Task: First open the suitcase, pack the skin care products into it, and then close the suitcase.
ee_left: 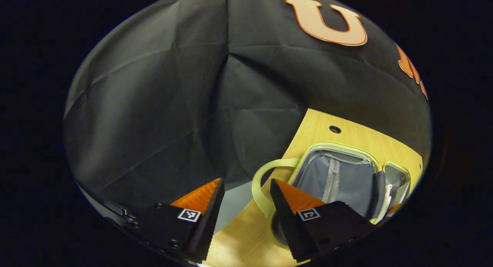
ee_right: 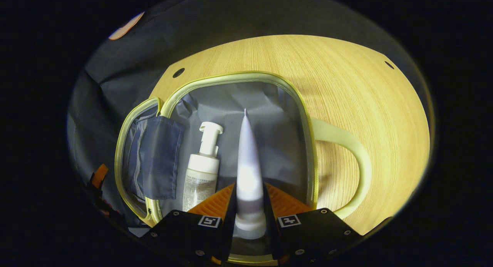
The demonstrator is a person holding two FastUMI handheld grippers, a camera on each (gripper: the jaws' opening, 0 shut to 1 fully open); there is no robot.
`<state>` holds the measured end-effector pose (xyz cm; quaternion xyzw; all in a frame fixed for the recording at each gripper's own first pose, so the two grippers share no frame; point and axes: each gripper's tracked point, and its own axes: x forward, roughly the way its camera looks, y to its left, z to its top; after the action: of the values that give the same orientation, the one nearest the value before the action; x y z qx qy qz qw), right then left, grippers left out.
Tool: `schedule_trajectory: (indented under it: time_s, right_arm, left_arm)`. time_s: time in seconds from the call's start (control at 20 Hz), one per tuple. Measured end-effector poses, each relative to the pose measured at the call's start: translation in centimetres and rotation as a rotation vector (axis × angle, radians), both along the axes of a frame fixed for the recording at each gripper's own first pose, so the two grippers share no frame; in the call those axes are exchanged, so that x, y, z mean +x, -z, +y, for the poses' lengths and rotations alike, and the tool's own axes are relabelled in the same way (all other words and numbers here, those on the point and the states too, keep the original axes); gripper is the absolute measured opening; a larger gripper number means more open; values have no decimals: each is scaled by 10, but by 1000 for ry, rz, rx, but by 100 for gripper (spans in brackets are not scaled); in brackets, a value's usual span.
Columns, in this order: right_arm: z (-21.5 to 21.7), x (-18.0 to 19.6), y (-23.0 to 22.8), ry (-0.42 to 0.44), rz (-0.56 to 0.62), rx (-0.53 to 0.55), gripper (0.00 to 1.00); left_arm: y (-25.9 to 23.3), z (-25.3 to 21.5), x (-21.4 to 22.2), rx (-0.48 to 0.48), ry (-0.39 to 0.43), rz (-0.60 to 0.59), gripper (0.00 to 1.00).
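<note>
In the right gripper view, the open suitcase (ee_right: 238, 101) was seen from above on the wooden table (ee_right: 366, 105), its grey lining exposed and its pale handle (ee_right: 346, 151) lying on the wood to the right. Two skin care products were counted there: one pump bottle (ee_right: 202, 167) lying on the lining, and one pale tube (ee_right: 248, 163) pinched between the fingers of the right gripper (ee_right: 249, 205), cap end toward the camera and crimped end pointing away over the lining. The bottle lay just left of the tube. In the left gripper view, the suitcase (ee_left: 339, 174) was seen from the side at the table's (ee_left: 323, 124) edge, its zipped inner pocket and the handle (ee_left: 265, 178) visible. The left gripper (ee_left: 246, 192) was held with its fingers spread apart and nothing between them, the handle just beyond its right finger, and the case farther off to the right.
</note>
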<state>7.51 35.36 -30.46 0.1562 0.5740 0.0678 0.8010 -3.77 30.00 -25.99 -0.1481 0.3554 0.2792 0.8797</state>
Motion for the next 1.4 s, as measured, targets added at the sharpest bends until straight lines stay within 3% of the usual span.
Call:
schedule_trajectory:
  time_s: [0.15,0.35,0.45,0.5,0.75,1.0,1.05,1.1,1.2,1.25,1.3,1.4]
  right_arm:
    - [-1,4,-7,39,-16,16,45]
    - [-8,4,-19,68,-52,41,46]
    - [-12,5,-31,68,-106,54,52]
    - [-15,5,-38,60,-134,54,63]
    - [-41,8,-69,55,-258,34,75]
    - [-83,16,-113,68,-443,-24,87]
    - [-91,17,-121,69,-473,-36,87]
    - [-101,15,-128,71,-496,-54,88]
    - [-118,13,-140,70,-540,-90,89]
    - [-126,12,-145,73,-559,-107,88]
    - [-133,11,-148,73,-570,-122,89]
    - [-143,6,-154,73,-588,-139,89]
  left_arm:
    - [23,-2,3,-133,6,9,79]
    - [42,2,15,-186,18,12,81]
    - [49,4,20,-232,26,7,81]
    - [54,5,20,-260,23,15,81]
    - [72,0,24,-412,-2,13,81]
    - [78,-14,36,-508,5,14,23]
    - [73,-11,39,-527,-13,-18,23]
    - [68,-11,37,-550,-4,-21,14]
    - [65,-8,37,-551,0,-47,13]
    - [58,-8,38,-536,-5,-64,14]
    - [54,-11,37,-529,13,-57,6]
    - [43,-14,39,-473,54,-69,7]
